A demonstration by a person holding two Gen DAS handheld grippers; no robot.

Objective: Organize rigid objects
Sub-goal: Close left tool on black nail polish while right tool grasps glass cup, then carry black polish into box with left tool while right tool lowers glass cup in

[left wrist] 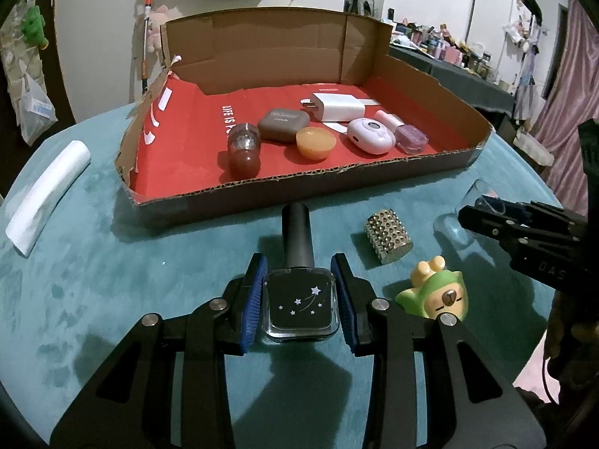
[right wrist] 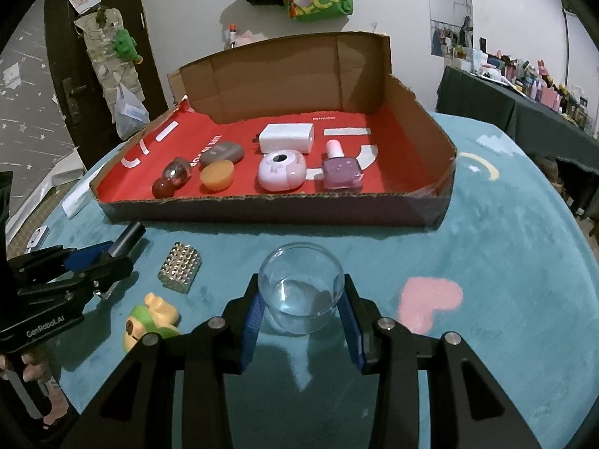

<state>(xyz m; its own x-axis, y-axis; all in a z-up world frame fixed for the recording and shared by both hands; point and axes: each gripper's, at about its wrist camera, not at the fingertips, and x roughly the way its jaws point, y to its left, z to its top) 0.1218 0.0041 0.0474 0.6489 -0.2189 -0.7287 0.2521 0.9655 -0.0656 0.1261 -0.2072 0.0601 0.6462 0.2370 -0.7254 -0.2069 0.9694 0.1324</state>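
A square black nail-polish bottle (left wrist: 299, 305) with a clear glass rim, white shooting stars on its face and a tall black cap lies on the teal plush tabletop (left wrist: 93, 262), clamped between the blue pads of the left gripper (left wrist: 299, 295). At its two o'clock lies a studded gold cylinder (left wrist: 388, 240); at three o'clock, a green-and-yellow animal figurine (left wrist: 434, 292). The right gripper (right wrist: 301, 310) is closed on a small clear glass bowl (right wrist: 301, 288). At twelve o'clock stands the shallow, red-lined cardboard tray (left wrist: 262, 194), holding a white charger (left wrist: 337, 106), a purple polish bottle (right wrist: 342, 172) and other small items.
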